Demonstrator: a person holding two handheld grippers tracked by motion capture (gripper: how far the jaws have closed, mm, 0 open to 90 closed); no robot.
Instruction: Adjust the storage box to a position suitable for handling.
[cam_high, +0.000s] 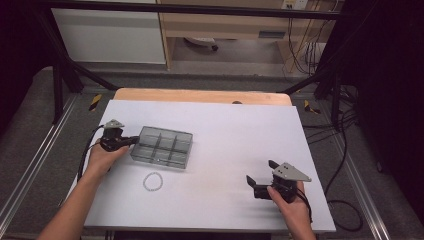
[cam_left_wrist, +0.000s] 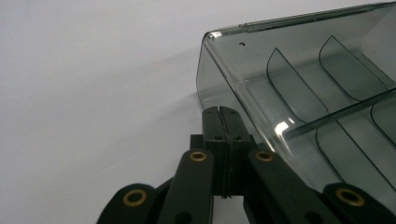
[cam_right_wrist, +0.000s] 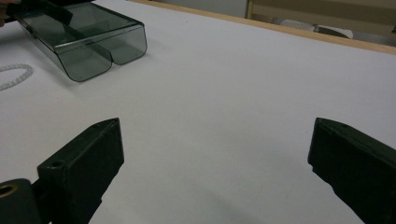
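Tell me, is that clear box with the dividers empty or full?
Empty: the clear box shows bare compartments; the bracelet lies outside it on the table.

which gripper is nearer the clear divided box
Left. The left gripper, fingers shut, sits right at the near-left end of the divided box. The right gripper, fingers open, rests far off toward the table's near-right corner.

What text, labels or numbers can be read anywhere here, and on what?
None readable.
Organizer box: no print.
Bead ring: no print.
Left gripper and right gripper: no markings legible.
Shelf label at the back: blue patch, too small and blurred to read.
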